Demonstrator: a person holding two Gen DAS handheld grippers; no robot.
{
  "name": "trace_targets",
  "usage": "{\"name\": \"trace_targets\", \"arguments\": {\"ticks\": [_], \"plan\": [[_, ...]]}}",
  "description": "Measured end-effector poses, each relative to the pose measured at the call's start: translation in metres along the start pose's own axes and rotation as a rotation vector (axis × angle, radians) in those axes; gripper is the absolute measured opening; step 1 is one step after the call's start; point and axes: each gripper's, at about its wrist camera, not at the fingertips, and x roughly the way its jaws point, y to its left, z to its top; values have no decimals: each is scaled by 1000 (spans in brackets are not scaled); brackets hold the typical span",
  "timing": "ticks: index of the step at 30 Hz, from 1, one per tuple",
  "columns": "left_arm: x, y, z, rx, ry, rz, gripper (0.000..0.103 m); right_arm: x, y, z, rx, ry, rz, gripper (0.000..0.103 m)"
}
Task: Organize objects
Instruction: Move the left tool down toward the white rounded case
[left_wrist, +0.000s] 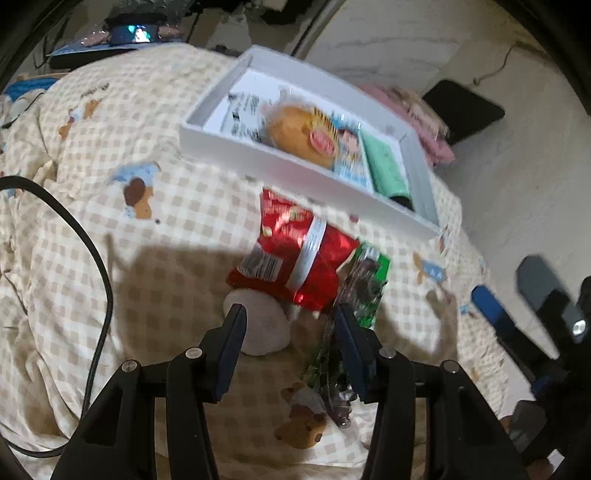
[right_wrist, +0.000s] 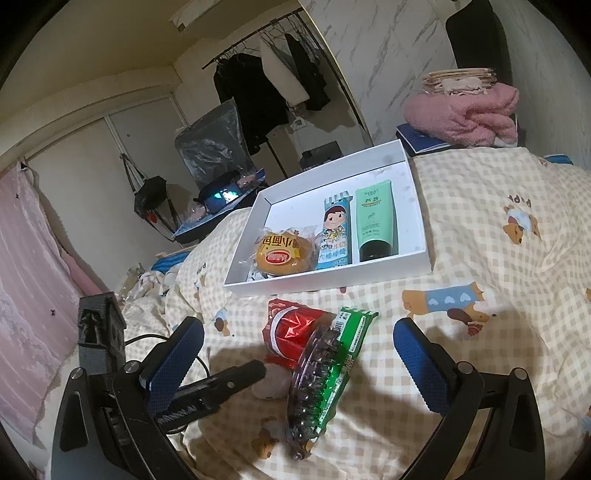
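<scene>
Left tongs (left_wrist: 290, 321) low over bed, jaws part-way apart, nothing clamped: white round thing (left_wrist: 264, 325) between fingers, clear bristled brush (right_wrist: 314, 384) touching one finger. Right tongs (right_wrist: 299, 354) wide apart, empty, hovering near same pile. Red snack bag (right_wrist: 291, 332) and green packet (right_wrist: 347, 354) lie on checked quilt (right_wrist: 498, 280), touching, brush on top. White box (right_wrist: 417, 206) just beyond, toward bed's far edge: holds bun (right_wrist: 282, 254), blue carton (right_wrist: 334, 236), green tube (right_wrist: 376, 225).
</scene>
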Motion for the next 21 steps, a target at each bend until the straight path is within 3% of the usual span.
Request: {"name": "trace_targets", "arguments": {"ticks": [9,11,21], "plan": [[14,-7,-2,51,34,86,57,8,-4,-3,9,25,-6,103],[16,-8,-3,51,44,92,61,8,-2,-3,4,24,-5,103],[21,0,-5,29,75,77,63,5,-10,1,40,8,1,103]]}}
